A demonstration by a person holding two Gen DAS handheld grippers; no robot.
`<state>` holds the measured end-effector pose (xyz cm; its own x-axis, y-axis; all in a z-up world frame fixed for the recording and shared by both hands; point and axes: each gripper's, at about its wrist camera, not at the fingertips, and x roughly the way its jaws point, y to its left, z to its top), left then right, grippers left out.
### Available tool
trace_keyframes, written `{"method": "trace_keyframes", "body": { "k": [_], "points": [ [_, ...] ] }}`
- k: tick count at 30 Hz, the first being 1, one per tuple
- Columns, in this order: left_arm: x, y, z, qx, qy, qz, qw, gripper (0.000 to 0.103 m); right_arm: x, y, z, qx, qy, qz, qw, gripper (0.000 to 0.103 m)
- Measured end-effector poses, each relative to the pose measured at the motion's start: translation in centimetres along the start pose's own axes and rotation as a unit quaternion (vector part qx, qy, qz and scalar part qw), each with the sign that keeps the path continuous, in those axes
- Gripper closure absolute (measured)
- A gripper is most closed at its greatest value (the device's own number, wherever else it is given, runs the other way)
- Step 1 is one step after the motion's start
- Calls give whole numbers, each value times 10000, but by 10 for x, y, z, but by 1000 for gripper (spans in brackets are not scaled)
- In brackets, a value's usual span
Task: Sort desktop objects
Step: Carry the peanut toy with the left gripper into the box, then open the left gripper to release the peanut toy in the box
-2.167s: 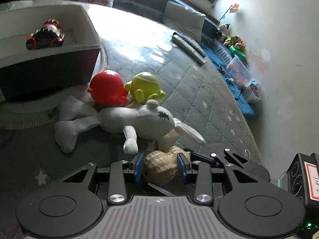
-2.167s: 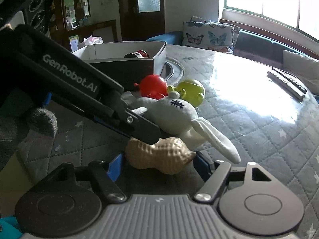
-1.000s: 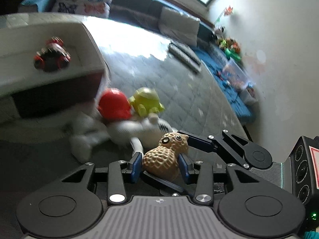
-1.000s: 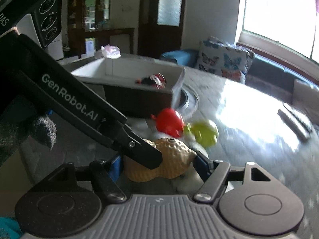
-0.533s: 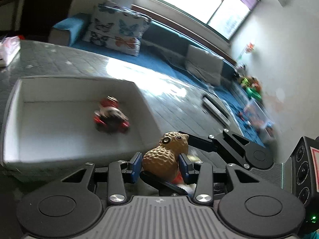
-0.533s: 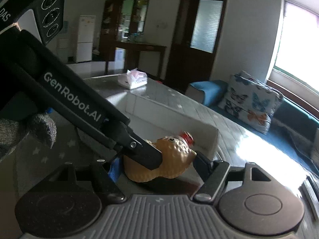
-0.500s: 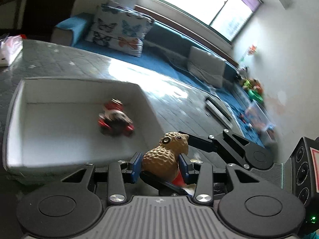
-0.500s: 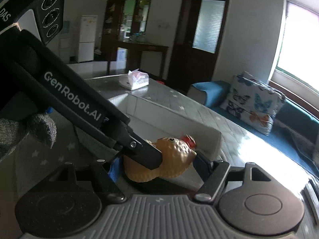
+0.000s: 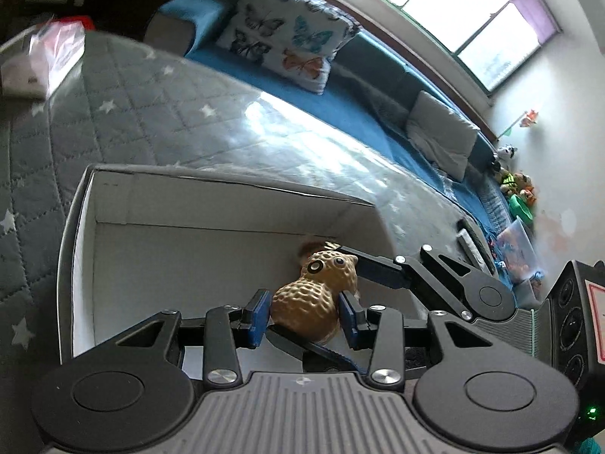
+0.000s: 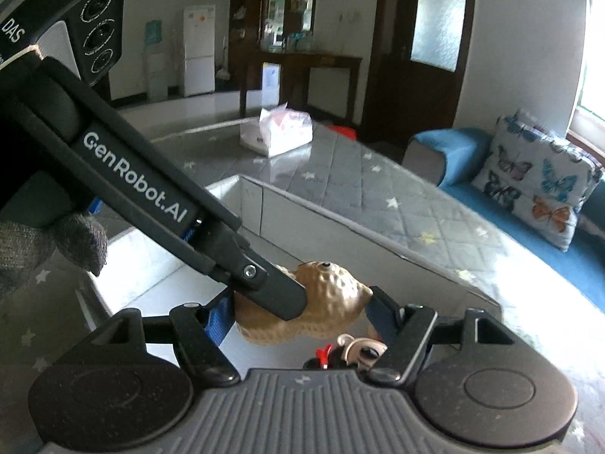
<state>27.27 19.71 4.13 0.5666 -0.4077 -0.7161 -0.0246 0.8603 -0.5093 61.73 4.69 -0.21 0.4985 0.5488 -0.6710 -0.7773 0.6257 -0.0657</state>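
Note:
A tan peanut-shaped owl toy (image 9: 315, 295) is gripped from both sides. My left gripper (image 9: 304, 316) is shut on its lower body, blue pads against it. My right gripper (image 10: 298, 316) is shut on its two ends, and the toy shows there too (image 10: 332, 310). Both hold it in the air over the white open box (image 9: 87, 234), whose far wall shows in the right wrist view (image 10: 340, 223). A small red and black toy car (image 10: 349, 352) lies in the box, just below the toy.
The box stands on a grey quilted star-pattern table cover (image 9: 124, 113). A tissue pack (image 10: 278, 134) lies beyond the box. A blue sofa with a butterfly cushion (image 9: 287, 41) runs behind. Remote controls (image 9: 469, 242) lie at the right.
Both grippers lifted the owl toy off the table, away from the plush rabbit and the red and green toys, and carried it over the white box. The toy car now sits directly beneath.

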Motion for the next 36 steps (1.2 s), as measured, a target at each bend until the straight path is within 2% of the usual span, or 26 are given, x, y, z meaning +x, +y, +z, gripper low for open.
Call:
{"method": "trace_keyframes", "body": {
  "k": [10,15,19,29,30,36],
  "points": [
    [31,28,12,-346,323,20,9989,60,12,37,-8,-143,665,177,9975,29],
    [37,33,13,-393,369,59,9985,60,8,61,-16,-298,928,177,9951,29],
    [37,36,14,-437,334,178,9983,61,15,66,-20,-403,1089,98,9932,30],
    [26,35,10,-447,184,283,9984,61,14,69,-21,-412,972,-6,9944,27],
    [24,34,10,-438,172,285,9985,61,12,69,-21,-397,944,-3,9947,24],
    [10,23,5,-338,15,350,9988,61,-15,82,-21,-292,642,-78,9975,23]
  ]
}}
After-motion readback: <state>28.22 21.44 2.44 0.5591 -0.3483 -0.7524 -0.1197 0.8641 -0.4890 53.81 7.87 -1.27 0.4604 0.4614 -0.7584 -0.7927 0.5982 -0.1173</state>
